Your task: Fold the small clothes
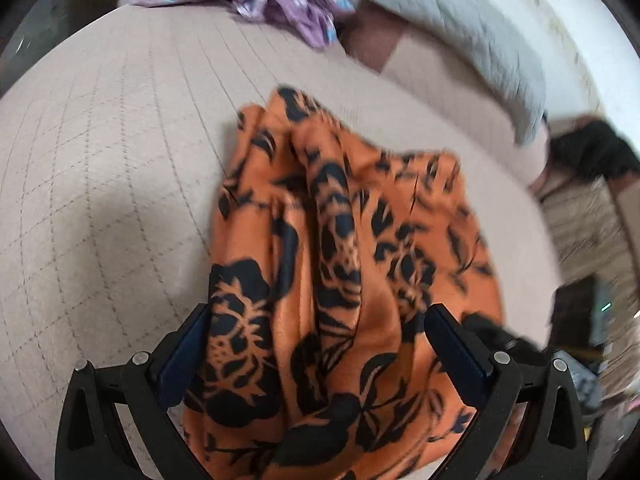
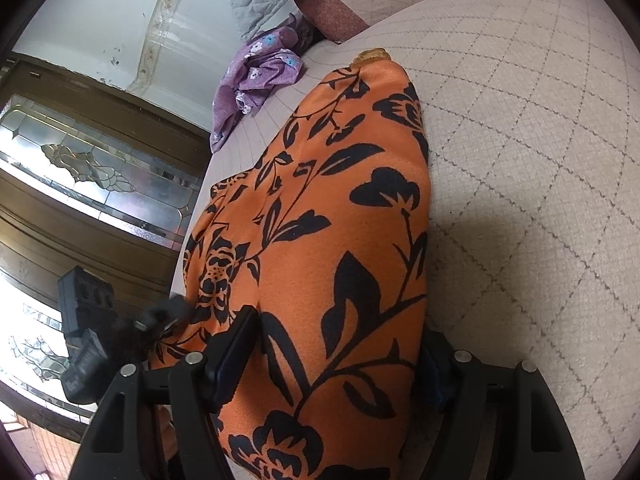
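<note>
The quilted bed (image 1: 100, 152) carries the whole job, and little of it looks done. The orange floral garment (image 2: 340, 200) lies along the mattress, smooth in the right wrist view but bunched in long ridges in the left (no tidy fold yet). A purple garment (image 1: 280, 4) sits crumpled beyond, untouched. The left gripper (image 1: 316, 344) and the right gripper (image 2: 332, 364) both have fingers spread wide, orange cloth between them; whether they pinch it I cannot tell.
</note>
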